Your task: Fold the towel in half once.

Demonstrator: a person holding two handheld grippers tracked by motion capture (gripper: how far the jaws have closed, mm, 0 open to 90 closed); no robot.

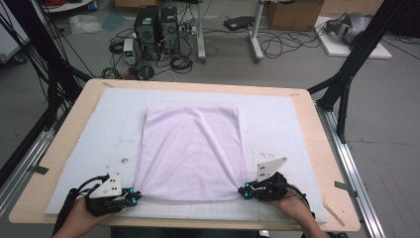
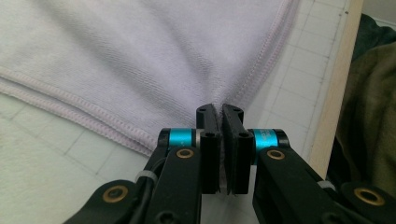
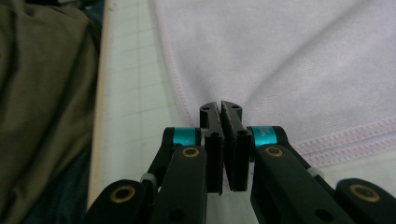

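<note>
High view: wooden worktop (image 1: 64, 148) under white grid mat (image 1: 277, 124), bare mat margins left and right of pale lilac cloth (image 1: 190, 148) at centre. Lower left, left gripper (image 1: 133, 198) fingers pinched on near hem corner; lower right, right gripper (image 1: 243, 192) likewise.

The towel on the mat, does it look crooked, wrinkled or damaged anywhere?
No damage shows. The pink towel lies nearly square on the white mat, with a few soft creases running from its far edge toward the near corners, where the left gripper and right gripper pinch it.
</note>
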